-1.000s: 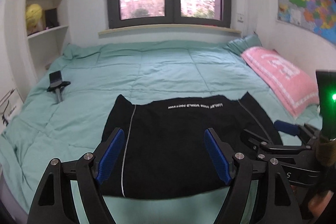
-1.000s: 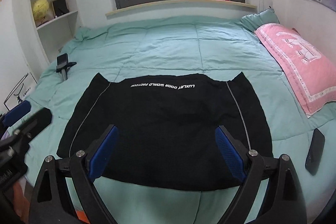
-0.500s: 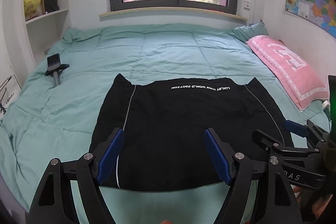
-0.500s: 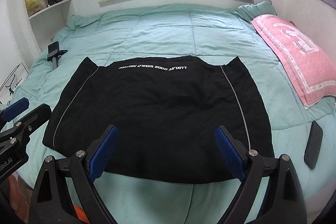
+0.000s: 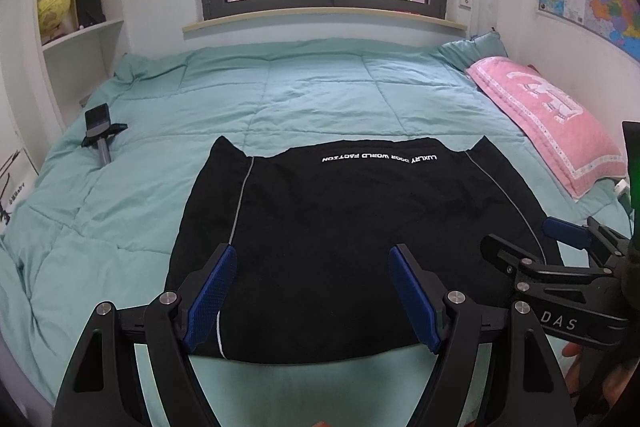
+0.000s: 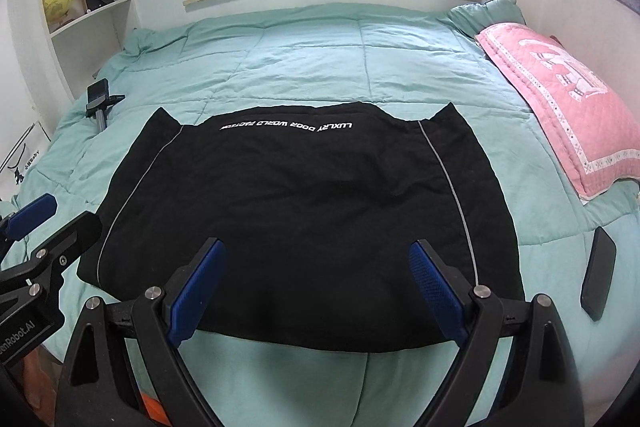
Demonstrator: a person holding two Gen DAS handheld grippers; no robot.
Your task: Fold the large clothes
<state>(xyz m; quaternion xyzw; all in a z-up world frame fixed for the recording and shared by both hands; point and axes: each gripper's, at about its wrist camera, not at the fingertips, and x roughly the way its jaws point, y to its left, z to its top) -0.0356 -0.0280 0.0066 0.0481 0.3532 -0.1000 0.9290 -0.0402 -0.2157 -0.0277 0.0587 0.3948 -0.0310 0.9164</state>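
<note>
Stage: the black garment (image 6: 296, 211) lies flat on the teal quilt (image 6: 304, 59), near edge toward the onlooker, white lettering along its far edge; whether it is spread for folding or already folded once cannot be told.
Left gripper (image 5: 312, 291): jaws wide apart, empty, held above the garment's near left part.
Right gripper (image 6: 316, 287): jaws wide apart, empty, held above the near edge.
Next move: any grasp would need the pads closed on a single edge or corner; which one, the scene does not settle.
Left surroundings: phone holder on a stalk (image 6: 100, 103) on the quilt, well apart; bookshelf (image 5: 80, 27) beyond.
Right surroundings: pink pillow (image 6: 560, 99); dark phone (image 6: 598, 273) just beside the garment's right edge, the nearest obstacle.
</note>
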